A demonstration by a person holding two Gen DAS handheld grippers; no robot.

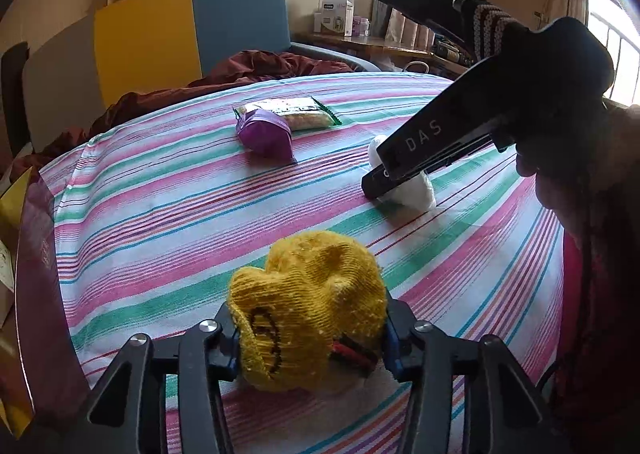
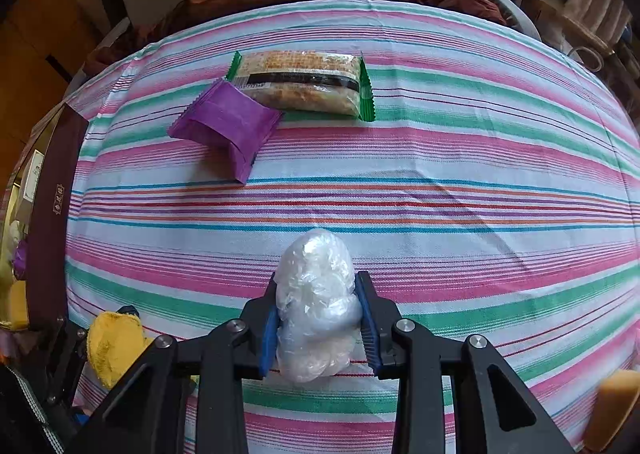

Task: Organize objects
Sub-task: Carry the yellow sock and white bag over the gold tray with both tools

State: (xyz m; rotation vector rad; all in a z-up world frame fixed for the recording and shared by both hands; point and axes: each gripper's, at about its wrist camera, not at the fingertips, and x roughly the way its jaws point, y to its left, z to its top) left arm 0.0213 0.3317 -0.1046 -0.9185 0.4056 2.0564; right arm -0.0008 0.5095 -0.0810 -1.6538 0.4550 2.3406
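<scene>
Yellow sock ball (image 1: 308,306) near edge; white plastic wad (image 2: 316,306) mid-cloth; purple packet (image 2: 226,124) touching clear snack pack (image 2: 300,84).

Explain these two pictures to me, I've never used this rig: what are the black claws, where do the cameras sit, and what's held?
No robot here: a person holds a two-finger claw in each hand, with a camera on each looking along its fingers. The left view shows the left claw shut on a yellow sock. The right view shows the right claw shut on a crumpled clear plastic bundle. On the striped tablecloth farther away lie a purple packet and a clear-wrapped snack bar, touching.
</scene>
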